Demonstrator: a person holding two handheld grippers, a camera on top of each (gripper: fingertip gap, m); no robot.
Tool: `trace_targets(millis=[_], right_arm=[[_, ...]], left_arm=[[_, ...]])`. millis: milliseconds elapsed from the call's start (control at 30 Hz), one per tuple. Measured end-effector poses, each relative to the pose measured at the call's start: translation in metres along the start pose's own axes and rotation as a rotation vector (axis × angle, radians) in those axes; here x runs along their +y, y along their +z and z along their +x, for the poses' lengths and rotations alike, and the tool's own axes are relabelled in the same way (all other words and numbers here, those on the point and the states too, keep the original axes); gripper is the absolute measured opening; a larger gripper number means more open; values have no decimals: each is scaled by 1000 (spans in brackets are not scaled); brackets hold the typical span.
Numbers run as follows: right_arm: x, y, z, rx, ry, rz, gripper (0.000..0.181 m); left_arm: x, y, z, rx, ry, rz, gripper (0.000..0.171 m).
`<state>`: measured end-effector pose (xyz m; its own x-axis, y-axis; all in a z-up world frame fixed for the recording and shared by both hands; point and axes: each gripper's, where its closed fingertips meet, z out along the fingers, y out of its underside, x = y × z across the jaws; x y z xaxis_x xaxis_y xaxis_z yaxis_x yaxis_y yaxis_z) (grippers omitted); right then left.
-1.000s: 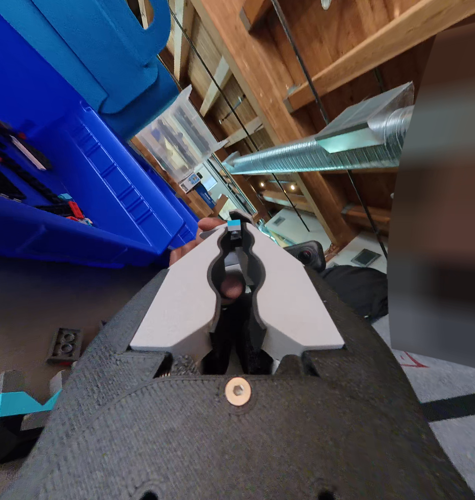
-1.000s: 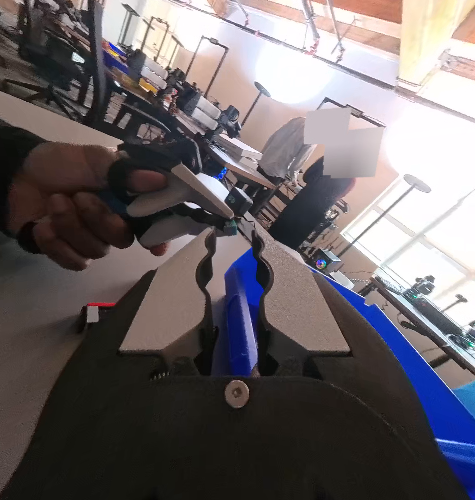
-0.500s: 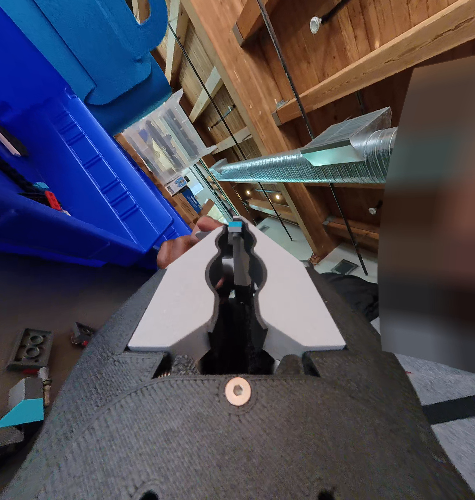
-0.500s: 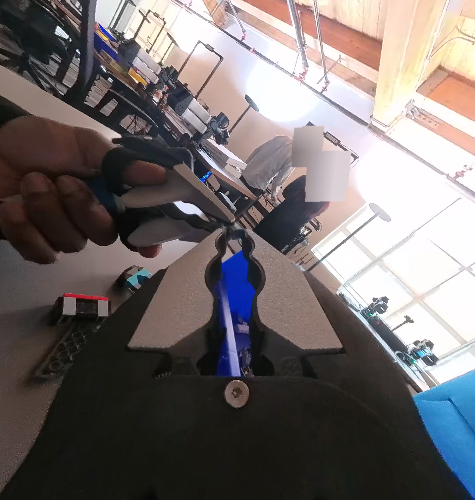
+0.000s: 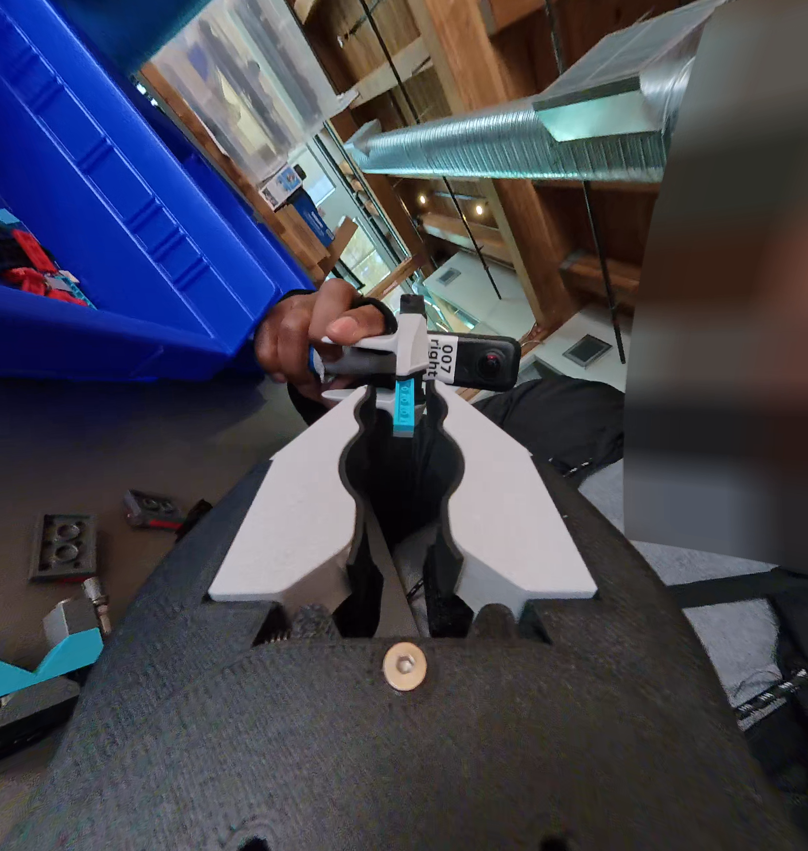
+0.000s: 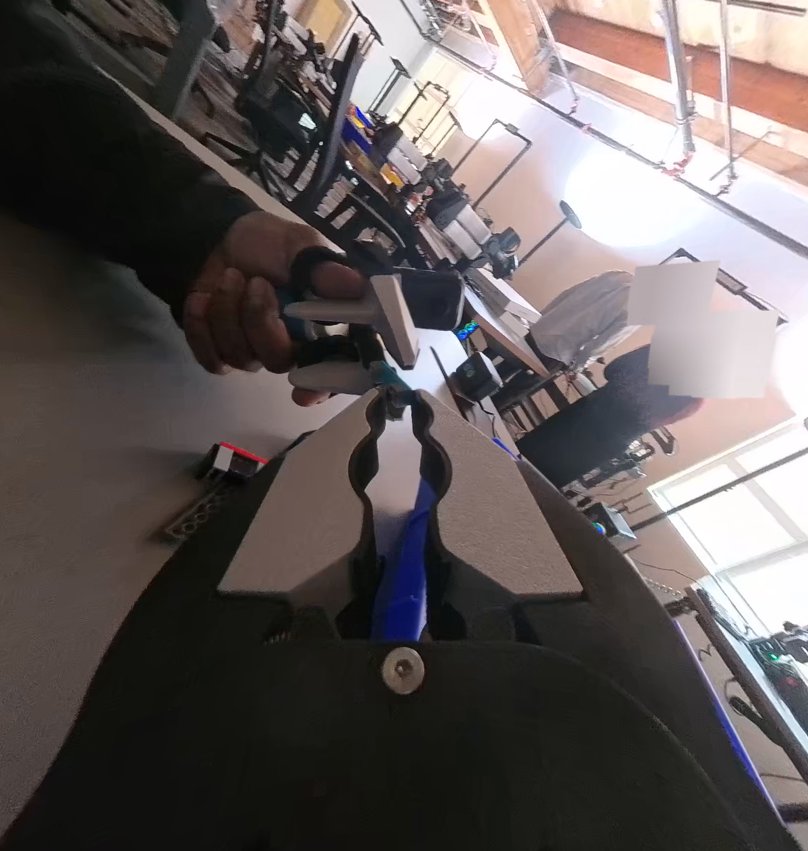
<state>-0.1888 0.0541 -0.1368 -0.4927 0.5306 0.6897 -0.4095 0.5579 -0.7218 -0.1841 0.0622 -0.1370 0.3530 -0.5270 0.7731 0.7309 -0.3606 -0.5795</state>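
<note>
A thin teal brick [image 5: 404, 407] with a dark part on it stands on edge between the tips of my left gripper [image 5: 401, 391]. The left fingers stand wider than the brick and do not press on it. My right gripper [image 6: 396, 397] faces the left one tip to tip and is shut on the same brick [image 6: 389, 372]. In the left wrist view a hand [image 5: 300, 340] holds the right gripper, with its black camera [image 5: 480, 364] beside it. In the right wrist view another hand [image 6: 240, 322] holds the left gripper. Both grippers are above the table.
A big blue bin [image 5: 116, 207] with loose red and black bricks stands at the left. Dark grey plates [image 5: 63, 545], a teal and grey piece [image 5: 47, 654], a red-topped block [image 6: 236, 458] and a holed grey strip [image 6: 194, 520] lie on the table. The bin's edge [image 6: 406, 552] lies below the right gripper. My two grippers' fingertips are within a few centimetres of each other.
The right gripper came up to the left one's tips and shut on the brick. The left fingers have spread apart. Both views have tilted and drawn back a little.
</note>
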Motion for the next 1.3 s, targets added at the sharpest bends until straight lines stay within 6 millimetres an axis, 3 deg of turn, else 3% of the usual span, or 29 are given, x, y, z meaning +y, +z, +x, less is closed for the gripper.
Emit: trace_targets(millis=[400, 600, 767, 1000, 1300], right_arm=[[-1, -4, -4, -55, 23, 17, 11], [4, -2, 2, -27, 74, -2, 12], [7, 2, 19, 29, 323, -13, 22], [-4, 7, 23, -41, 754, 54, 24], [-11, 6, 23, -114, 938, 135, 18]], left_arm=[[11, 0, -2, -10, 3, -78, 17], [4, 0, 0, -36, 96, -45, 8], [-13, -8, 1, -110, 260, 27, 8], [-18, -7, 9, -211, 563, 32, 8], [-18, -6, 15, -176, 584, 51, 9]])
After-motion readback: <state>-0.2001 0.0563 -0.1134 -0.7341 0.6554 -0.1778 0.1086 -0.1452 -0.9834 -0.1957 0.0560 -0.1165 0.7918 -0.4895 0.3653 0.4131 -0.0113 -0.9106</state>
